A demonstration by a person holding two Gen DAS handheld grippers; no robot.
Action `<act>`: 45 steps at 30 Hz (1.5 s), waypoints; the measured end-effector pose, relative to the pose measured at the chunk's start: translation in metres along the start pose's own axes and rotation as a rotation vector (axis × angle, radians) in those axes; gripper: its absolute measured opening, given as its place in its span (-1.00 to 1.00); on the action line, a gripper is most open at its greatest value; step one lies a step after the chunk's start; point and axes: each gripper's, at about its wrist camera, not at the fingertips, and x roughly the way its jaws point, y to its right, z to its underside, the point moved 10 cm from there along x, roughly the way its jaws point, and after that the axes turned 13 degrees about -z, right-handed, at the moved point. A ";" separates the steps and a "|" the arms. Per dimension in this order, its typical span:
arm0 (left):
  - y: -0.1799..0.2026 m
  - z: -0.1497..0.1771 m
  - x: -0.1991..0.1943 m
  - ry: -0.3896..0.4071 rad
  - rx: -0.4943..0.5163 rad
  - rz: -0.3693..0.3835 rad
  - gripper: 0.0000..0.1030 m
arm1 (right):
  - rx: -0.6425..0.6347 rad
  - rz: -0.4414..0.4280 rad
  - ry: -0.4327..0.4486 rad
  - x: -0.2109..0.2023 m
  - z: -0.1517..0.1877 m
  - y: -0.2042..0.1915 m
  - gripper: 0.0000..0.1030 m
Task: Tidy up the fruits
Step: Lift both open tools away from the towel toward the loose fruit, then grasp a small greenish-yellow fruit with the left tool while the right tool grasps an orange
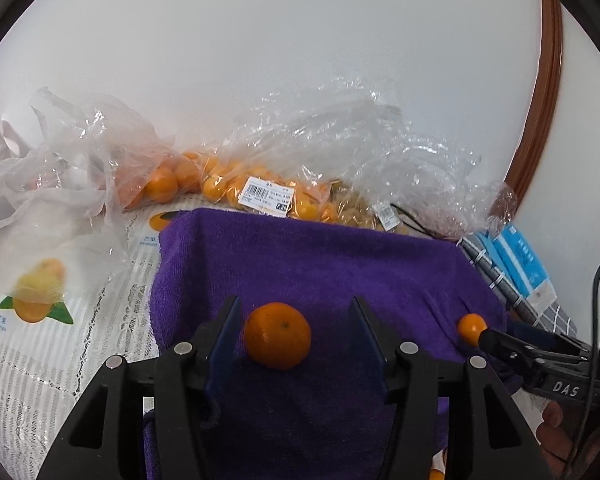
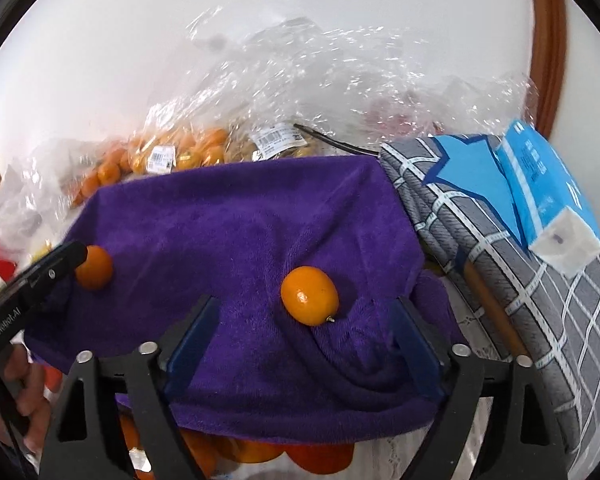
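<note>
Now, left wrist: left hand-held gripper (image 1: 292,336) apart around a mandarin (image 1: 277,335) on the purple towel (image 1: 320,264), pads clear. Right wrist: right hand-held gripper (image 2: 306,330) wide apart, kumquat (image 2: 309,295) lying free. Most fruit remains bagged (image 1: 228,184); sorting looks barely begun.

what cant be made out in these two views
- Price label print, left wrist view: too small to read.
- Orange fruit, right wrist view: hidden under the purple towel, cut off by the bottom edge.
- Bag contents at rear right, right wrist view: blurred behind glaring plastic.
</note>
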 end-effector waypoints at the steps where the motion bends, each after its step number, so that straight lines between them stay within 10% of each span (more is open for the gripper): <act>1: -0.001 -0.001 -0.001 0.006 -0.003 -0.010 0.02 | 0.020 -0.011 0.007 -0.003 0.000 0.002 0.76; 16: -0.011 -0.013 -0.009 0.074 -0.007 -0.066 0.02 | 0.008 -0.017 0.153 -0.066 0.020 -0.002 0.76; 25: -0.016 -0.018 -0.016 0.086 -0.048 -0.075 0.02 | -0.032 0.120 0.019 -0.096 0.077 -0.005 0.76; 33: -0.017 -0.023 -0.052 0.093 -0.046 -0.053 0.02 | -0.063 0.110 0.099 -0.132 0.091 -0.033 0.76; 45: -0.102 0.078 -0.110 -0.065 -0.098 -0.063 0.07 | -0.005 -0.005 0.075 -0.115 0.121 -0.041 0.48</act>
